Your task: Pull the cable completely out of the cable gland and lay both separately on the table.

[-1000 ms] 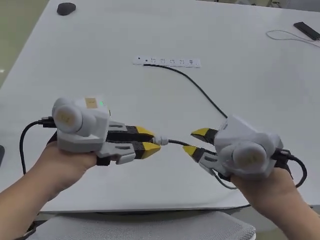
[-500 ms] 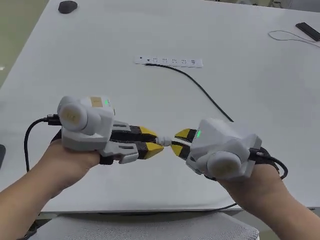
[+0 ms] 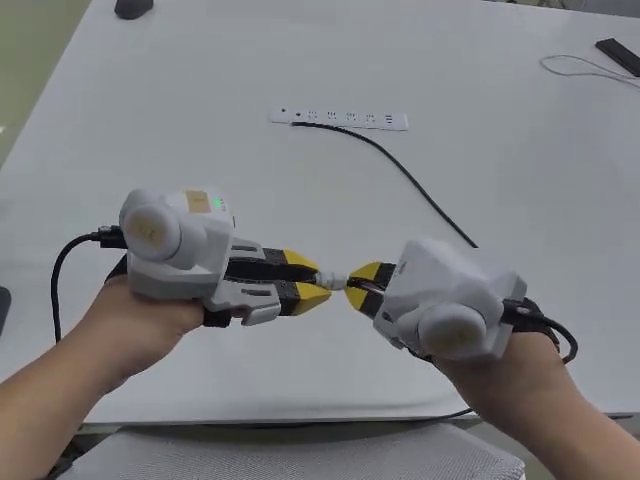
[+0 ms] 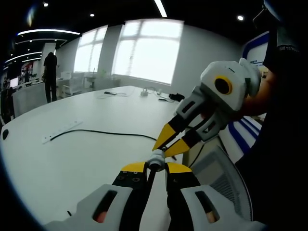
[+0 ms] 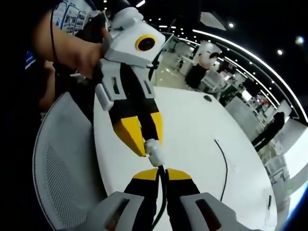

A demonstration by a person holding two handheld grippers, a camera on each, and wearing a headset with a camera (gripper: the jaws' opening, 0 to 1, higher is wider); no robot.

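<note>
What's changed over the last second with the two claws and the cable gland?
The right claw slid along the cable toward the left claw, until its tips sat right beside the cable gland. Its jaws narrowed onto the cable. The left claw kept its grip on the cable gland and barely moved. The power strip stayed put on the table.

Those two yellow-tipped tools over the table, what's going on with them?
A person at a white table holds a hand-held gripper in each hand. The left hand-held gripper pinches a white cable gland; the right hand-held gripper, nearly tip to tip with it, grips the black cable beside the gland. The cable is still in the gland, so neither piece is on the table yet.
</note>
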